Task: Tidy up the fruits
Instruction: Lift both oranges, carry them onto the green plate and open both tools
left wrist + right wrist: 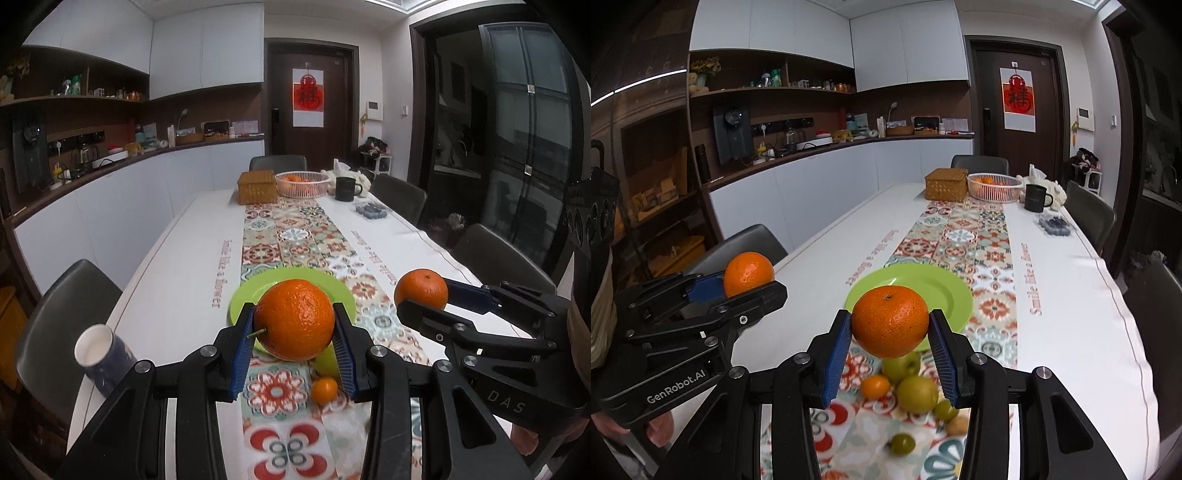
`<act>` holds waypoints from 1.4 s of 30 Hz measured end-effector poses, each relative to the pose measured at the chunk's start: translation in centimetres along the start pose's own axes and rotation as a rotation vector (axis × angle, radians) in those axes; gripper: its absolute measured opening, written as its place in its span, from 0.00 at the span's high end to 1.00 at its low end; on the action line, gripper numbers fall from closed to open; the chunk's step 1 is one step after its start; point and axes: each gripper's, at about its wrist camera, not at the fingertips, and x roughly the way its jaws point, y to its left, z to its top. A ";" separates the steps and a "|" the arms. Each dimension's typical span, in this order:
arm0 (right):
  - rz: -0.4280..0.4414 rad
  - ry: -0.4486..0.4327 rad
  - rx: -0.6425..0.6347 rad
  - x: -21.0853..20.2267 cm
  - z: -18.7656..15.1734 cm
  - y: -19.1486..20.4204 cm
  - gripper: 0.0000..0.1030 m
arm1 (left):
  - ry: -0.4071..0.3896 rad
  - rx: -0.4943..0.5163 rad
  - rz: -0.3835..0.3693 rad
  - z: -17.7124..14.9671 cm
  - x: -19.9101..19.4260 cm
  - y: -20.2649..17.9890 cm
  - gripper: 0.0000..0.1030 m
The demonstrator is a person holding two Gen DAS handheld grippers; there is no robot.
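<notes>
A white-clothed dining table [820, 254] carries a patterned runner [960, 236], green plate [945, 291], wicker box [946, 183], fruit basket [993, 188] and black mug [1036, 198].

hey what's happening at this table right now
A person is sorting fruit with handheld tongs in each hand. The left tongs grip a large round orange, and the right tongs grip a second round orange. Both are held above the table near the empty round green plate. Small green fruits and a little orange one lie on the patterned runner below.
</notes>
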 end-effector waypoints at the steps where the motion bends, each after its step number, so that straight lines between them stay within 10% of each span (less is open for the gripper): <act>1: 0.001 0.001 -0.002 0.3 0.3 -0.1 0.58 | -0.001 0.000 0.004 0.3 0.3 0.1 0.61; 42: -0.058 0.278 -0.010 20.0 0.6 -5.9 0.57 | 0.354 -0.060 -0.015 -1.0 22.6 4.6 0.57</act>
